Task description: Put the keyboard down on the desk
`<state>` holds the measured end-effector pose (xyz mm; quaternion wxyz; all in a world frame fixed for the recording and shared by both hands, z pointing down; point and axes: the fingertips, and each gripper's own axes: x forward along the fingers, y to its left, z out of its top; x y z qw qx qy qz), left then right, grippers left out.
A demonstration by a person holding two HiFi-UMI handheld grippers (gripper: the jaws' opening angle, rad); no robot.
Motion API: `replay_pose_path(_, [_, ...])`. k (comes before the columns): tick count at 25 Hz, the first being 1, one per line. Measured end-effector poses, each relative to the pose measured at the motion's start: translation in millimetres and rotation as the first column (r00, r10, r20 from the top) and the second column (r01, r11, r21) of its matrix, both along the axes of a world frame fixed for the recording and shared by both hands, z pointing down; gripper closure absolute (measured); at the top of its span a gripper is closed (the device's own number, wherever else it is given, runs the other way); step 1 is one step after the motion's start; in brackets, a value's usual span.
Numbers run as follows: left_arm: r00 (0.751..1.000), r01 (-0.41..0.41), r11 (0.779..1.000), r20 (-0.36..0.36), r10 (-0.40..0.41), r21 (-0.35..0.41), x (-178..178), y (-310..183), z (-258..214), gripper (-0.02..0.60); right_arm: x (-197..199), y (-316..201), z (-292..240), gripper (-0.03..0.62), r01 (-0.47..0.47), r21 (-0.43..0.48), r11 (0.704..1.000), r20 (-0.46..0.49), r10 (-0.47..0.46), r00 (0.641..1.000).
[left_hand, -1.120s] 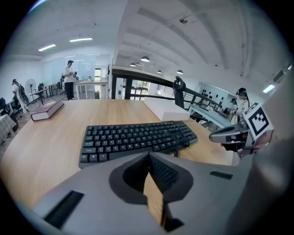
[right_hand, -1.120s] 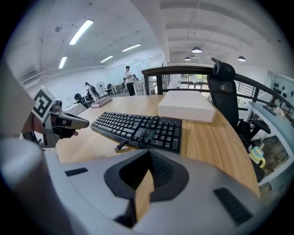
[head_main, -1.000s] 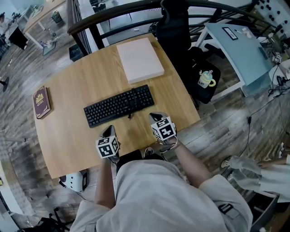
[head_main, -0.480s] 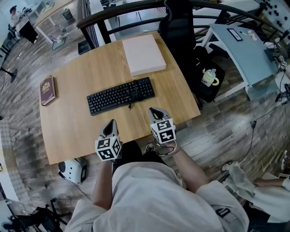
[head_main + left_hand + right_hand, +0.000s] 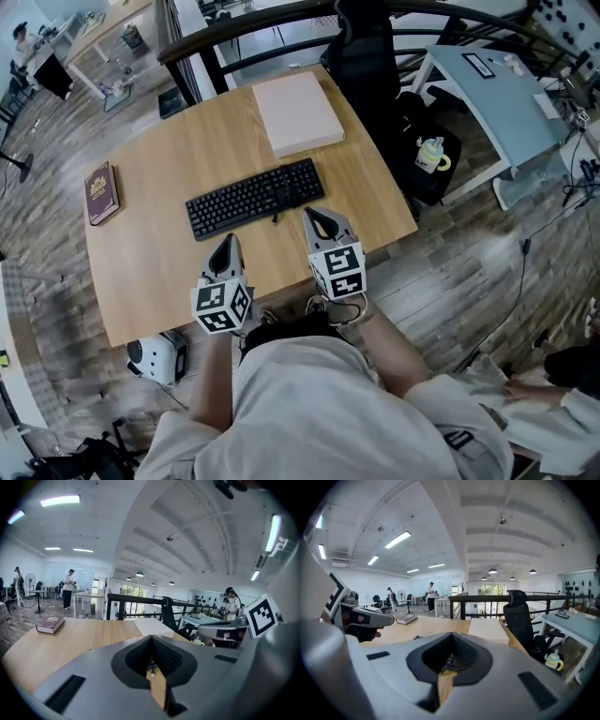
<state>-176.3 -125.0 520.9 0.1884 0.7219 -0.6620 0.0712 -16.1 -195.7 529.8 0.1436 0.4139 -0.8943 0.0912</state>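
Observation:
A black keyboard [image 5: 253, 198] lies flat in the middle of the wooden desk [image 5: 159, 272], its cable running off its near edge. Both grippers hover above the desk's near edge, just short of the keyboard and apart from it. My left gripper [image 5: 228, 246] is shut and empty, below the keyboard's left half. My right gripper [image 5: 314, 217] is shut and empty too, close to the keyboard's right end. In the left gripper view the shut jaws [image 5: 151, 639] frame a slice of the keyboard [image 5: 164, 656]. The right gripper view shows the same past its jaws [image 5: 452, 637].
A pale pink flat box [image 5: 297, 112] lies at the desk's far side and a dark red book [image 5: 101, 193] at its left edge. A black office chair [image 5: 366, 47] stands behind the desk, a light blue table [image 5: 497, 103] to the right. A white object [image 5: 155, 359] sits on the floor under the near left corner.
Both grippers have risen and come forward towards the keyboard's near edge, staying shut. The keyboard, box and book have not moved on the desk.

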Motion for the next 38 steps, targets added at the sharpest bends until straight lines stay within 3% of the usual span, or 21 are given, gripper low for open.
replay_pose_path(4, [1.000,0.001,0.997,0.005,-0.002,0.076,-17.6,-6.2,-33.4,0.571,-12.4,-3.4,-29.9,0.591,-0.028,0.067,0.997,0.018,0.026,0.999])
replay_pose_path(9, [0.995,-0.017,0.992,0.096,0.005,0.128,-39.2,-5.9,-72.1,0.571,-30.4,-0.3,-79.3,0.591,-0.049,0.163,0.985,0.037,0.043,0.998])
replay_pose_path(23, [0.996,-0.010,0.945,0.088,-0.020,0.326,-67.0,-4.9,-169.9,0.571,-30.6,6.1,-189.5,0.591,-0.133,0.352,0.926,0.124,0.095,0.988])
replay_pose_path(29, [0.993,0.006,0.939,0.107,-0.045,0.344,-74.3,-6.3,-172.6,0.571,-27.9,4.3,-206.3,0.591,-0.138,0.395,0.908,0.129,0.094,0.987])
replay_pose_path(38, [0.993,0.013,0.943,0.110,-0.052,0.332,-78.6,-8.4,-167.1,0.571,-28.3,-1.8,-200.6,0.591,-0.126,0.380,0.916,0.129,0.082,0.988])
